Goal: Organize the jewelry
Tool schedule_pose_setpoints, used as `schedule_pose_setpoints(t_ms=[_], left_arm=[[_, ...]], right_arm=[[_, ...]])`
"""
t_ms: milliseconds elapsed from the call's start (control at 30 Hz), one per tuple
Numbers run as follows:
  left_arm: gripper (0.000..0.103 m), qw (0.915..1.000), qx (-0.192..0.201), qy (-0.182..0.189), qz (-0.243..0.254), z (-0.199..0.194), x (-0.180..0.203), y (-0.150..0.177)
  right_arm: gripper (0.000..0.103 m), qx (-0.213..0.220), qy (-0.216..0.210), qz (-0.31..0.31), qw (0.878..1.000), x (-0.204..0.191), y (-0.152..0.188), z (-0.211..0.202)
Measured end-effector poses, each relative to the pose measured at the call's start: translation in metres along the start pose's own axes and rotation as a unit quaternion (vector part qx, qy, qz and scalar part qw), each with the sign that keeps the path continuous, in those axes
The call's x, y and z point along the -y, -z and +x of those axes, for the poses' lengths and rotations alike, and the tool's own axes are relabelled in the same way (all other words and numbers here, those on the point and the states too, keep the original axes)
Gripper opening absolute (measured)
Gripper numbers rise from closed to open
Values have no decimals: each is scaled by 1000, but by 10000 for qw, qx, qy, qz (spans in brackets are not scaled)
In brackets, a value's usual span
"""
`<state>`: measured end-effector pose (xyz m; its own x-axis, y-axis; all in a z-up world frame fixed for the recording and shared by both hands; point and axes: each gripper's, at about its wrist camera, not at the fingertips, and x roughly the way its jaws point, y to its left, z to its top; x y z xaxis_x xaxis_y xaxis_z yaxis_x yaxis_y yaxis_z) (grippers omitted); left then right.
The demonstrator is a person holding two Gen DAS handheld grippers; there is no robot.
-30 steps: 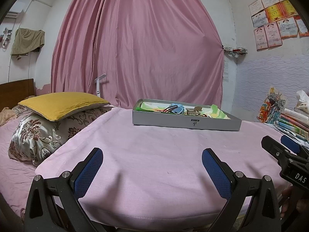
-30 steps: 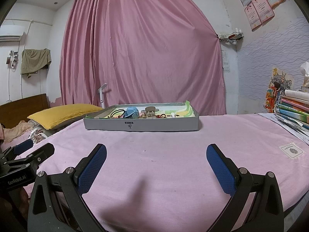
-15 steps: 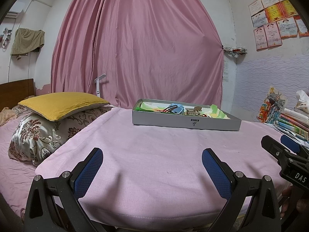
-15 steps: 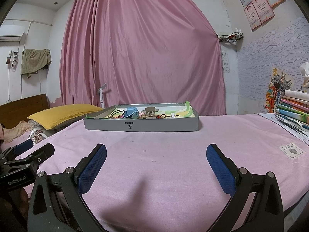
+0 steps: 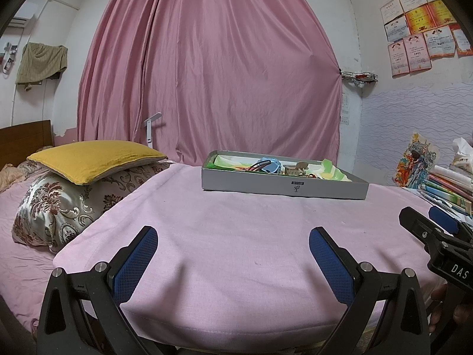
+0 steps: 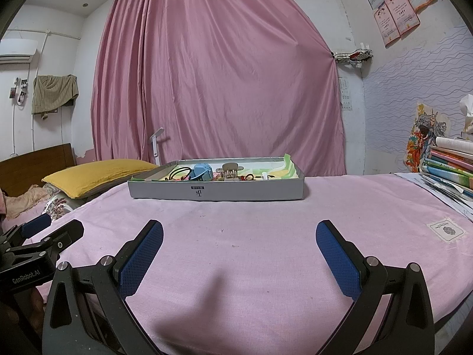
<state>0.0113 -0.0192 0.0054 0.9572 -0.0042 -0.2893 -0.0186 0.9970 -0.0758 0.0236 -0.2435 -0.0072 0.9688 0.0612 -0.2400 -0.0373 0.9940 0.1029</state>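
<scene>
Resting at the far left of the left wrist view, a yellow pillow (image 5: 94, 159) lay on top of a floral pillow (image 5: 65, 204) on a bed covered in pink sheet (image 5: 230, 236). Nearer the camera, the left gripper (image 5: 233, 248) hovered low over the sheet's near edge, its two blue-padded fingers (image 5: 136, 263) spread wide apart with nothing between them. Beyond it, well apart from the fingers, a shallow grey tray (image 5: 283, 188) sat on the sheet in front of a pink curtain (image 5: 212, 68); inside lay a jumble of jewelry and hair accessories, among them a blue piece (image 5: 270, 164) and a tan hair claw (image 5: 297, 168). To the right, a stack of books (image 5: 443, 183) stood by the wall. In the right wrist view, the right gripper (image 6: 239, 244) was likewise held just above the sheet, fingers (image 6: 337, 260) fully parted and empty, with the tray (image 6: 215, 190) straight ahead and well clear.
</scene>
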Motion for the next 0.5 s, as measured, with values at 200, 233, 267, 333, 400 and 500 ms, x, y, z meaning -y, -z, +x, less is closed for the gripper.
schedule_pose_setpoints(t_ms=[200,233,267,333,400,500], left_arm=[[103,10000,-25,41,-22,0,1,0],[103,10000,-49,75,-36,0,1,0],[103,9999,-77,124,-69,1,1,0],[103,9998,-80,103,-127,0,2,0],[103,9998,-74,92,-129,0,2,1],[103,9999,-76,86,-120,-1,2,1]], right_arm=[[101,-5,0,-3,10000,0,0,0],[101,-6,-2,-4,10000,0,0,0],[102,-9,0,-7,10000,0,0,0],[101,-8,3,-5,10000,0,0,0],[101,-2,0,-9,10000,0,0,0],[102,-8,-2,-1,10000,0,0,0]])
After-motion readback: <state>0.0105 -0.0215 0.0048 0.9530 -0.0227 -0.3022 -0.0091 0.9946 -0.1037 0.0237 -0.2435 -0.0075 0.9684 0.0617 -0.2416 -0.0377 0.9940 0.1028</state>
